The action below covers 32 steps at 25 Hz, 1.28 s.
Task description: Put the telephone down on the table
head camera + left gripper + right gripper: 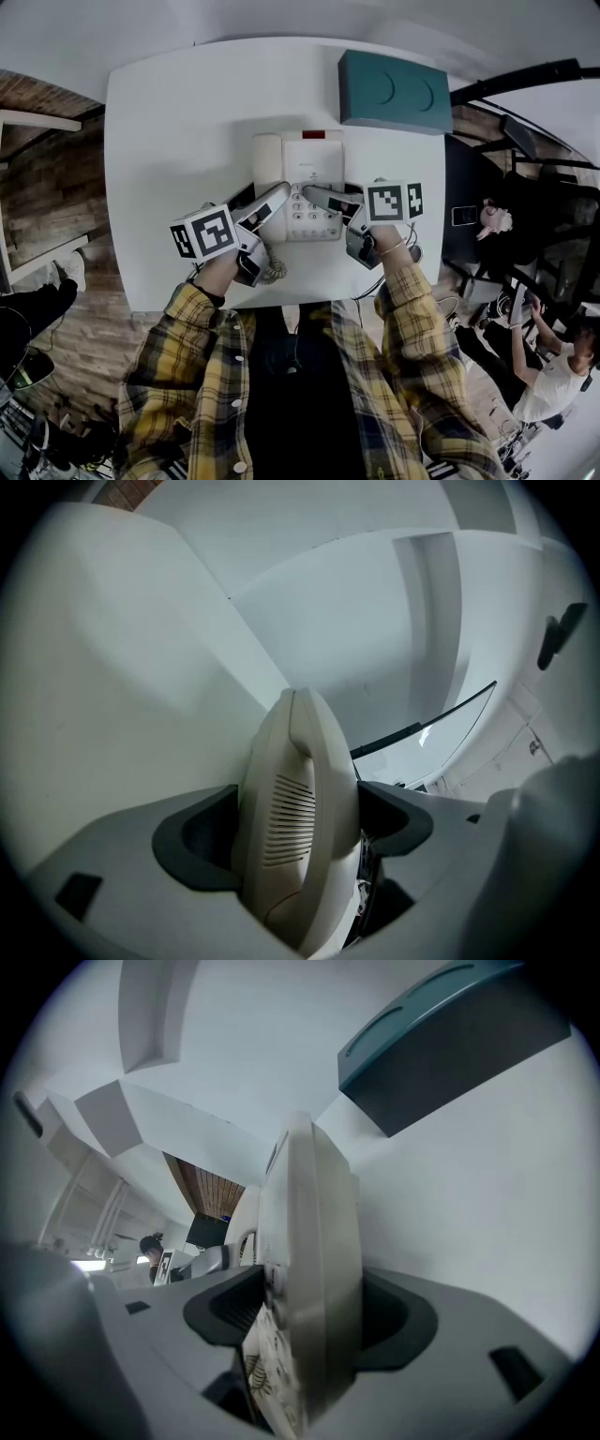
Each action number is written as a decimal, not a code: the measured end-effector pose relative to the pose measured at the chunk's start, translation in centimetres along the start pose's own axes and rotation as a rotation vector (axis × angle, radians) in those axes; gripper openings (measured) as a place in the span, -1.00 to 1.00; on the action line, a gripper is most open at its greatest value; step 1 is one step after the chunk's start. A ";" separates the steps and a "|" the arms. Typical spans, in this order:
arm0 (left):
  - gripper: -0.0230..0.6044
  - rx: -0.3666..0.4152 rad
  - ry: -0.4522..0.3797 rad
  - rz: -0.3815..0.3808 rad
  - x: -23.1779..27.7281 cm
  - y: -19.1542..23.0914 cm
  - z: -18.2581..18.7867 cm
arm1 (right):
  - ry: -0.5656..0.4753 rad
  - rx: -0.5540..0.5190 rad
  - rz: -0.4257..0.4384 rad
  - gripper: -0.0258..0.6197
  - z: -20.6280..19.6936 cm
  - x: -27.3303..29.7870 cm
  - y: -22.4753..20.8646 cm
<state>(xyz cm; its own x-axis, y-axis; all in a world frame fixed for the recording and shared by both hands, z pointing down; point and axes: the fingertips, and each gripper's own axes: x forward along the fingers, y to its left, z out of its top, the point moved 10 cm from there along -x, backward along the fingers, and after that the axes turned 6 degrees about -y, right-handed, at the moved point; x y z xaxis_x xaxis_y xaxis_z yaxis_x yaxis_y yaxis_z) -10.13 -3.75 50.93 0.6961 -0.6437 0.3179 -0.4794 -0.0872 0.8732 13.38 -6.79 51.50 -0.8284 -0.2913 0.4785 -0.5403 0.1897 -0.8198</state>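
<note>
I have the left gripper [272, 199] clamped on the handset [292, 808] and the right gripper [316, 195] on the phone's [312, 169] near edge, the phone flat at mid-table [169, 141], lengthwise away from me.

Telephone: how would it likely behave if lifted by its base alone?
Probably stiff: the base looks like hard plastic. The handset is a separate piece and could slide off if tilted. Its coiled cord would likely tug.
</note>
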 end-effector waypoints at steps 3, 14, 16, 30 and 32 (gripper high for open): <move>0.33 0.005 0.000 0.008 0.0 0.0 0.0 | -0.003 -0.011 -0.031 -0.06 0.0 -0.1 0.1; 0.33 0.019 0.016 0.016 -0.5 -0.1 -0.1 | -0.001 -0.016 -0.130 -0.01 0.1 -0.3 0.4; 0.33 0.023 0.016 0.013 -0.5 -0.3 0.0 | -0.003 -0.018 -0.144 0.00 0.1 -0.4 0.6; 0.33 0.039 0.024 0.017 -0.7 -0.7 0.2 | -0.025 -0.031 -0.237 0.03 -0.2 -0.6 1.0; 0.33 0.040 0.026 0.017 -0.7 -0.8 0.2 | -0.031 -0.053 -0.272 0.03 -0.1 -0.8 1.1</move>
<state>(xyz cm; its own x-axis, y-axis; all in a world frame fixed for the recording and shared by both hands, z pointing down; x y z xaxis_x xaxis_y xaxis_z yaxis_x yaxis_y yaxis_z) -10.31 -3.39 49.97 0.7009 -0.6254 0.3429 -0.5121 -0.1066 0.8523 13.48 -6.25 50.27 -0.6471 -0.3663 0.6686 -0.7502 0.1495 -0.6441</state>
